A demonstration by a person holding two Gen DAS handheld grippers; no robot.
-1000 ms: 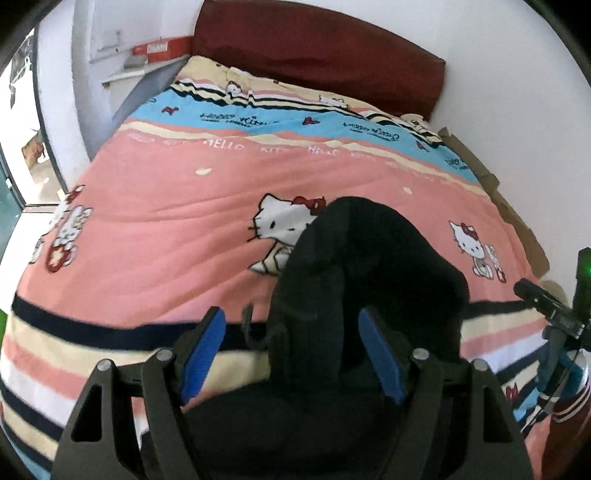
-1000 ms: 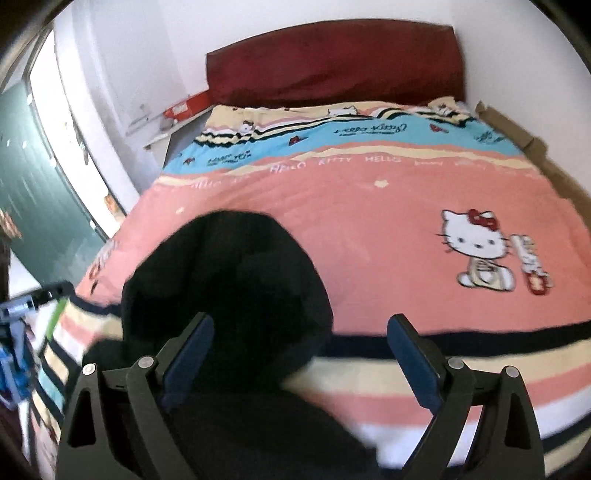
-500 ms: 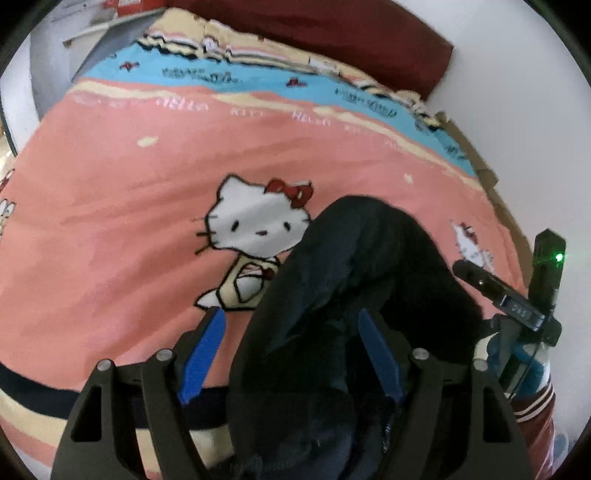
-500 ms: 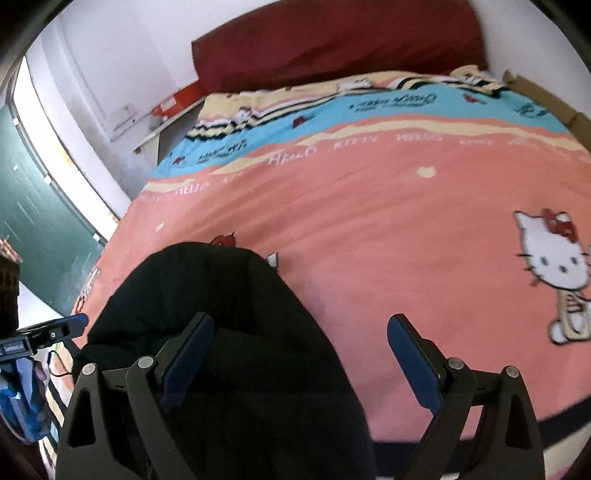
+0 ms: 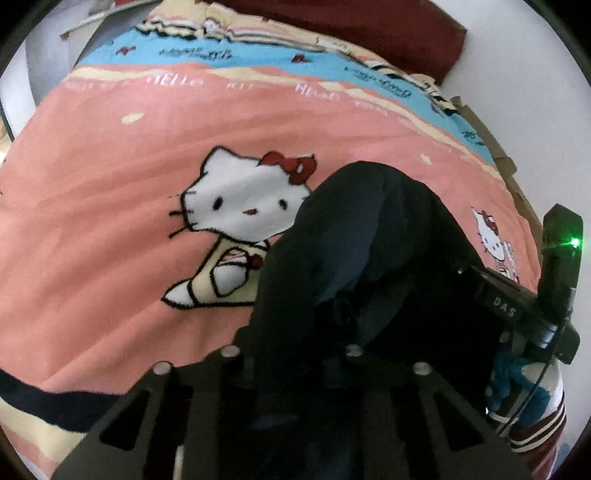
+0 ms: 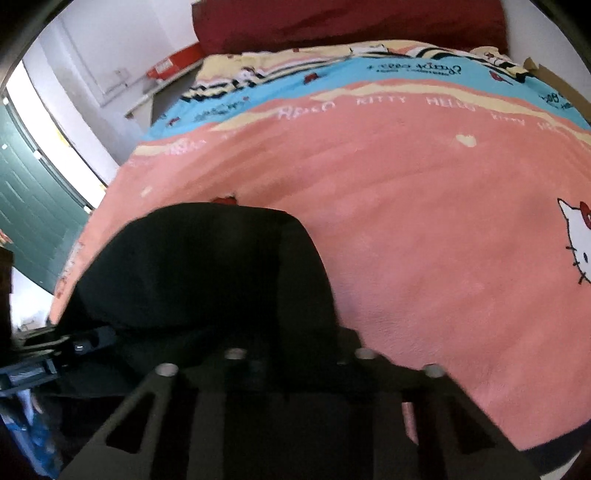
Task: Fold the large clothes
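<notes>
Left wrist view: black garment (image 5: 369, 236) lies bunched on the pink blanket (image 5: 110, 221), running away from both grippers toward the headboard (image 5: 332, 22). Left gripper (image 5: 291, 369) and right gripper (image 6: 295, 369) flank it, jaws closing on its near edge, fabric between them.

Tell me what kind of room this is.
Most likely a bedroom in a home: a bed spread with a pink cartoon-cat blanket, a dark red headboard against the wall, and a dark garment lying on the blanket.
</notes>
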